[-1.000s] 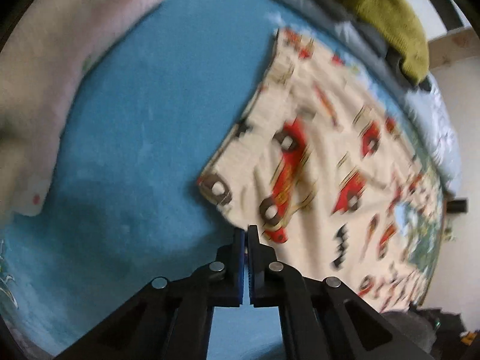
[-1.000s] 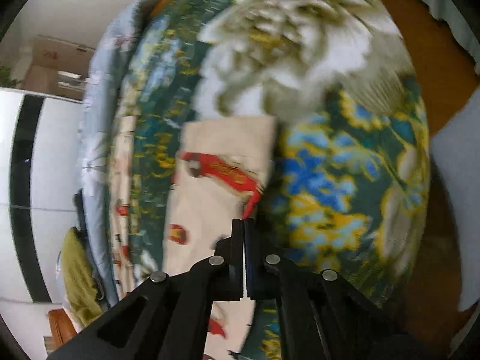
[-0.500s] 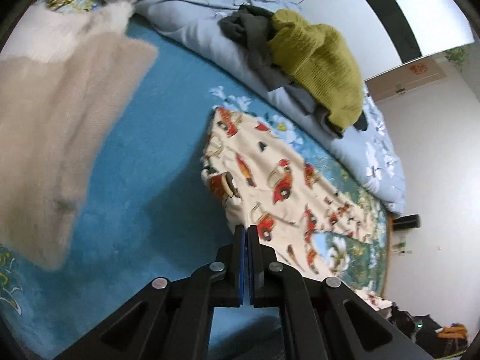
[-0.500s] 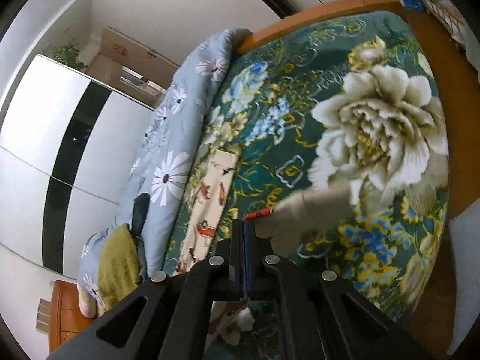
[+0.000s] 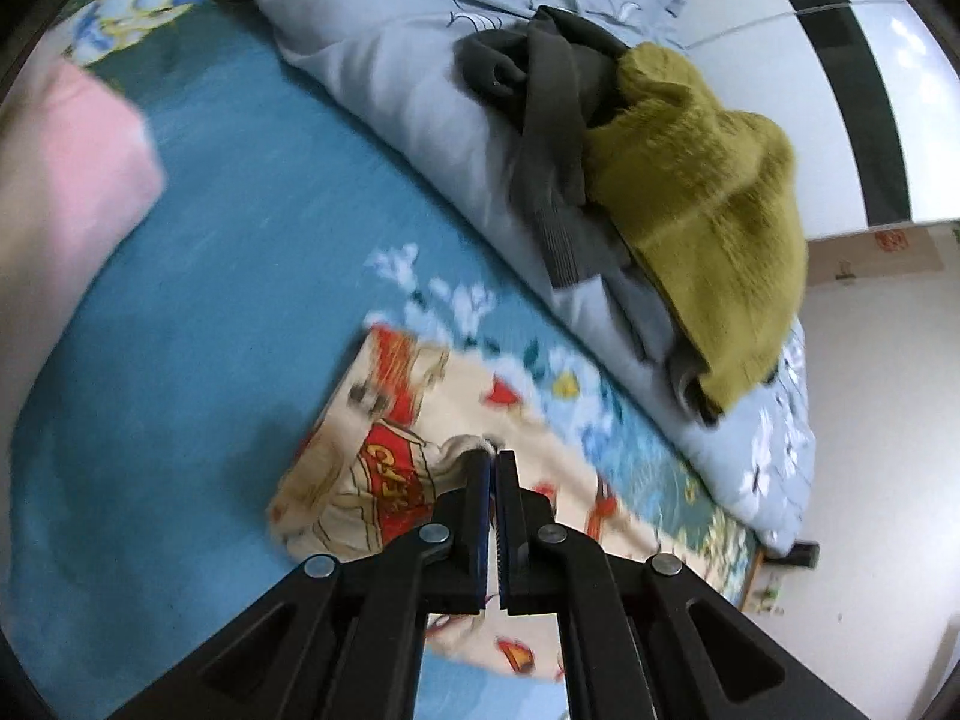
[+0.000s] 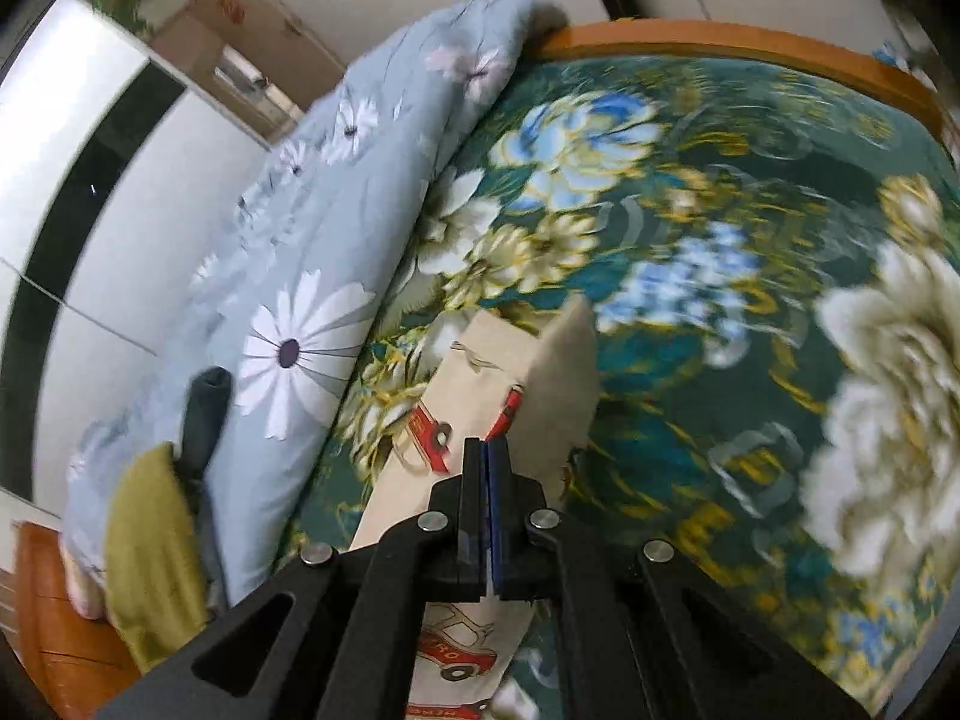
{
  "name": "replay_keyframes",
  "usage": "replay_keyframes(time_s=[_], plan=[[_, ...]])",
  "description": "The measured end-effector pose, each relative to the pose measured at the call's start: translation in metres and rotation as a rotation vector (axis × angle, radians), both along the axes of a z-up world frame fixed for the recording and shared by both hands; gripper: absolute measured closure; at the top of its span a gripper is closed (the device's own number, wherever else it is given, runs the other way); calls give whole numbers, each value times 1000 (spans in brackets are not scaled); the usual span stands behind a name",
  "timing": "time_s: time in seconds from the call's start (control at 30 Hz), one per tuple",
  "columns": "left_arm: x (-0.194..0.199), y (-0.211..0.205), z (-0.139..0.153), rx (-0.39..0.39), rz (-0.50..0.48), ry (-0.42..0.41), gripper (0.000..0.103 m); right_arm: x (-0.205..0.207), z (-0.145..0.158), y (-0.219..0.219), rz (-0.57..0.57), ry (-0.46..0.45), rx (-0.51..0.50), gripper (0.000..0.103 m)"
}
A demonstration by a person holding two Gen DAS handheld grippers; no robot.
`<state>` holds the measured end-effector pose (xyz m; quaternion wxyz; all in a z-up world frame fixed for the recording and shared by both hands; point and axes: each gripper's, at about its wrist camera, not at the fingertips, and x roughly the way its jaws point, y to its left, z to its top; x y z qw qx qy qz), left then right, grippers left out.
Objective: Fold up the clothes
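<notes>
- Left wrist view: the left gripper [image 5: 493,461] has its jaws pressed together on a raised pinch of the car-print garment [image 5: 390,456], a cream cloth with red vehicles.
- That garment lies on the blue-green bedspread [image 5: 198,324], its near end lifted at the gripper tips and the rest running away to the lower right.
- A grey-blue quilt [image 5: 408,78] is heaped along the far side of the bed; a dark grey garment [image 5: 549,120] and an olive fleece garment [image 5: 708,210] lie on top of it, touching each other.
- A pale pink cloth [image 5: 66,180] shows blurred at the left edge.
- Right wrist view: the right gripper [image 6: 486,450] is closed, fingers meeting on a fold of the same garment [image 6: 480,372], whose plain underside stands up just right of the tips.
- Here the garment stretches from the gripper toward the frame's bottom, over the floral part of the bedspread [image 6: 690,276].
- The daisy-print quilt [image 6: 312,300] lies rolled along the left, with the olive fleece [image 6: 150,552] at its lower end.
- A wooden bed frame [image 6: 720,39] edges the far side of the mattress.
</notes>
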<state>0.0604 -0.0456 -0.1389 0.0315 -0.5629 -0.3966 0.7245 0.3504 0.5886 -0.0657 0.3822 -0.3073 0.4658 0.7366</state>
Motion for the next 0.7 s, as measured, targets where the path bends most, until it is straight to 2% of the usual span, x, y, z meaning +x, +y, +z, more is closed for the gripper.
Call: replay_keyframes(time_s=[0.17,0.3,0.43,0.47,0.5,0.53,0.6,0.63,0.67,0.7], plan=[[-29,3,-23,-56,20,-30,101,-74,-30,22,88,-127,23,102],[-45,-6,-36,-144,61,-28,101,-97,-52,31,129,-142,20,102],[-40,-10,-44,-131,13,-32,101,-118,-72,39,172,-145,17,99],[-35,-8,-42,-143,-16,-26,100,-115,-70,38,196,-114,20,83],[-30,-6,-40,-160,-49,-17,100,-108,-66,37,218,-81,32,61],[-21,-4,-37,-185,-81,-11,100,-99,-61,35,224,-53,54,58],[-1,-6,-34,-218,-111,-3,92,-65,-50,33,184,-11,109,58],[12,-8,-33,-232,-115,-3,79,-46,-48,34,150,-6,124,58],[22,-11,-34,-251,-111,-12,59,-28,-50,36,109,-14,125,58],[32,-14,-35,-270,-105,-23,52,-10,-56,38,71,-27,113,58]])
